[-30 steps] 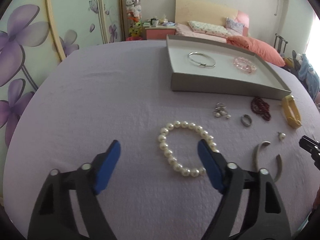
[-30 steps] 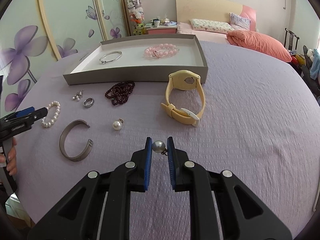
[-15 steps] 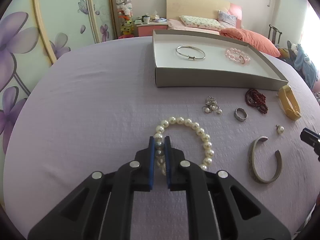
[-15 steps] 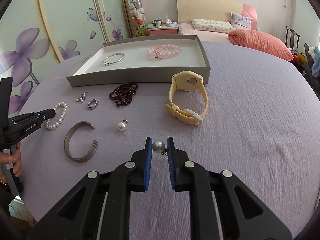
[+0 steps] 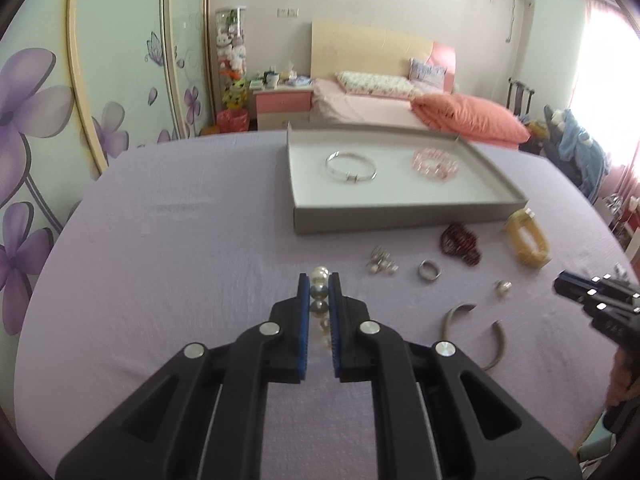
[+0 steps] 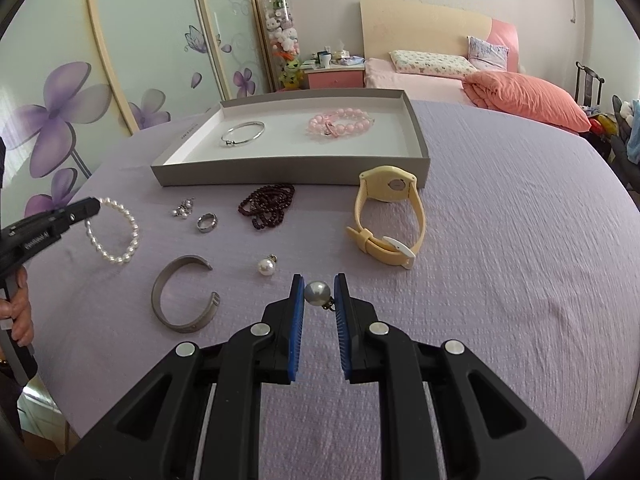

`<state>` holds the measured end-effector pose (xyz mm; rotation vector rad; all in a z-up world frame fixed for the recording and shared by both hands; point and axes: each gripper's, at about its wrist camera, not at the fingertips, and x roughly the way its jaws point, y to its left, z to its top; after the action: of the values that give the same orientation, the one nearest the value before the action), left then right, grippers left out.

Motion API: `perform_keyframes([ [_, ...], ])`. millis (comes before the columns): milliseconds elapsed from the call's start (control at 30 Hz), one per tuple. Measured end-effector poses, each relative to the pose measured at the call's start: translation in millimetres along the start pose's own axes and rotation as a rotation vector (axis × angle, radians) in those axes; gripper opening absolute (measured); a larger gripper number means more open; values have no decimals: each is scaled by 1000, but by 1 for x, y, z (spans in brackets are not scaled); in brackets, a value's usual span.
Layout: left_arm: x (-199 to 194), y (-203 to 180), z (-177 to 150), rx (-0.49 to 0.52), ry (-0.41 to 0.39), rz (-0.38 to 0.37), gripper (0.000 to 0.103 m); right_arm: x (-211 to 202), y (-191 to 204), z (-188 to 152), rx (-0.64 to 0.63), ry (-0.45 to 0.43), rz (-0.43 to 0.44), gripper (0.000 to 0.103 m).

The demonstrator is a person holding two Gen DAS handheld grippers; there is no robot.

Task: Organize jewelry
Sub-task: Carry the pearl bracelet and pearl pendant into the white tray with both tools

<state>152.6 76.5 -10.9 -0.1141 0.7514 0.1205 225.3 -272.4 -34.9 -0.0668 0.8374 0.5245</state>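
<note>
Left tongs (image 5: 319,294) just snapped shut on the pearl bracelet (image 6: 114,232) and lifting it near the left, right tongs (image 6: 319,294) pinching a pearl earring (image 6: 318,293), both bound for the far tray (image 5: 400,210).

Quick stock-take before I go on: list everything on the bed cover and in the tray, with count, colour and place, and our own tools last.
tray: one, grey with white inside, far side of the purple cover
bangle: one, silver, in the tray, left part
pink bead bracelet: one, in the tray, right part
watch: one, pale yellow, in front of the tray's right corner
dark bead string: one, dark red, in front of the tray
ring: one, silver, left of the dark beads
small charm cluster: one, silver and pearl, left of the ring
open cuff: one, grey metal, near side
loose pearl earring: one, white, right of the cuff
pearl bracelet: one, white, in the left tool, shut on it
grey pearl earring: one, in the right tool, shut on it
</note>
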Motion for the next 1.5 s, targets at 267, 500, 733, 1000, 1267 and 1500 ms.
perform_keyframes([
  [267, -22, -10, 11, 21, -54, -38, 9, -3, 6, 4, -7, -13, 11, 16],
  [500, -25, -20, 20, 35, -69, -66, 9, -7, 14, 22, -15, -40, 36, 16],
  [733, -19, -24, 54, 25, -110, -82, 9, -12, 13, 81, -10, -126, 21, 16],
  [1000, 12, -34, 110, 21, -131, -101, 9, 33, -1, 146, 74, -104, 19, 16],
  [1267, 69, -42, 152, 1, -98, -115, 9, 110, -28, 187, 211, 19, 21, 16],
  [1500, 108, -44, 162, 0, -69, -111, 9, 149, -37, 189, 240, 75, -18, 16],
])
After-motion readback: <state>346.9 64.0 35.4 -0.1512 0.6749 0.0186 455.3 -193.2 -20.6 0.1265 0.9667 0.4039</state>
